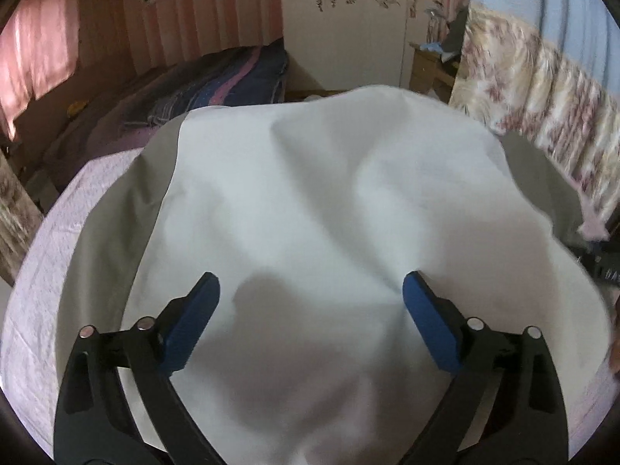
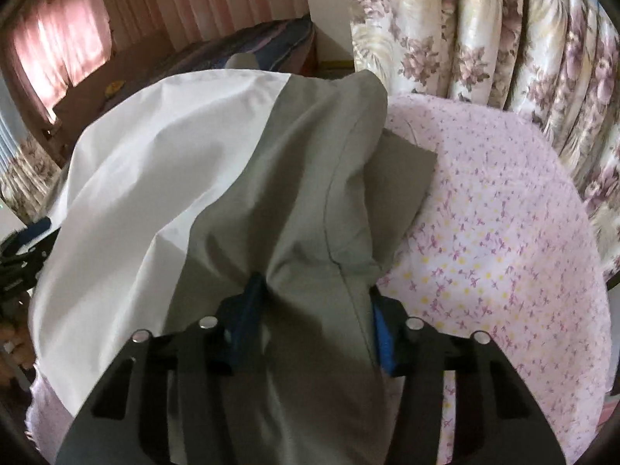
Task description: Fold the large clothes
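A large garment, white with grey panels, lies spread on a pink flowered bed sheet. My left gripper is open just above the white part, holding nothing. In the right wrist view the garment's grey part is bunched between the blue fingers of my right gripper, which is shut on it. The white part lies to the left. The left gripper shows at the left edge of the right wrist view.
The pink flowered sheet covers the surface to the right. Flowered curtains hang behind it. A dark bed and a pink-curtained window lie beyond. A wooden stand is at the back.
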Motion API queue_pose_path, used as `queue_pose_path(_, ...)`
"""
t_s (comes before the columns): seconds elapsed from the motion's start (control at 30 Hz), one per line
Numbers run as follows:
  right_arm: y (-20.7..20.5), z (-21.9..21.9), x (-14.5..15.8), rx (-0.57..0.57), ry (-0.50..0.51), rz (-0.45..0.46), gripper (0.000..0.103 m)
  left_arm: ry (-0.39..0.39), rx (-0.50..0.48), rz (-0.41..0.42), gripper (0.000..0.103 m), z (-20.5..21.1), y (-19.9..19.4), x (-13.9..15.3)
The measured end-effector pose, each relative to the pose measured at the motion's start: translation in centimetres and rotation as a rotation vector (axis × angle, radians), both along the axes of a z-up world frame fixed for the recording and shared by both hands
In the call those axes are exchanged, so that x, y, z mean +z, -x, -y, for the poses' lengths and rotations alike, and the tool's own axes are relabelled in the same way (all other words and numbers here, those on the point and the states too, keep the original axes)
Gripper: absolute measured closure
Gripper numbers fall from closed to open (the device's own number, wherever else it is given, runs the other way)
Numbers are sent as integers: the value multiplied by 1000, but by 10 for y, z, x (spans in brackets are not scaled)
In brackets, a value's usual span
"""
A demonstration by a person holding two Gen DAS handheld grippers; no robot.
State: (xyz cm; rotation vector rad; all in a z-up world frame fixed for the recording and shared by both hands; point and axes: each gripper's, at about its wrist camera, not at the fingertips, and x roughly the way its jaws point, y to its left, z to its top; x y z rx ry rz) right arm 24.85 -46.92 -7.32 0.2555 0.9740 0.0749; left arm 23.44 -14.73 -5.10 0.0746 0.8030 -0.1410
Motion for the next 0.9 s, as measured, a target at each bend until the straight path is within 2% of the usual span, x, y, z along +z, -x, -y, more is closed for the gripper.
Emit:
queue_pose_path(0.07, 3, 0, 4, -8, 16, 14, 65, 6, -2, 18, 9, 1, 3, 6)
queue_pose_path(0.13, 6, -4, 11, -13, 52, 28, 66, 18, -32, 27, 9, 3, 6, 11)
queue_pose_path(0.27, 4, -9, 15, -16, 84, 26, 59, -23, -64, 41, 9, 14, 10, 10)
queue_pose_path(0.4, 2, -13, 14, -13, 118, 35, 57, 0, -57, 24, 8, 13, 7, 5)
queue_pose_path(0.47, 1, -12, 10, -2, 94, 24, 53, 3, -58, 23, 8, 14, 6, 2)
queue_pose_path(0.53, -6, 1, 2, -22, 2, -9, 47, 7, -60, 14, 8, 16, 3, 0)
queue_pose_path(0.57, -8, 7, -2, -38, -33, -24, 39, 12, -59, 12, 8, 17, 3, -2)
queue_pose_path(0.6, -9, 13, -6, -49, -63, -36, 39, 17, -57, 14, 8, 16, 3, -2)
queue_pose_path(0.63, -8, 13, -7, -42, -72, -29, 41, 17, -59, 13, 8, 17, 2, -4)
queue_pose_path(0.7, -5, 3, -1, -11, -24, -10, 65, 7, -67, -1, 8, 19, 0, -9)
queue_pose_path(0.8, -2, -18, 10, 9, 99, 7, 76, 9, -62, -28, 8, 20, -5, -19)
queue_pose_path(0.9, 1, -18, 21, 4, 103, 29, 84, -23, -60, -27, 13, 24, -7, -25)
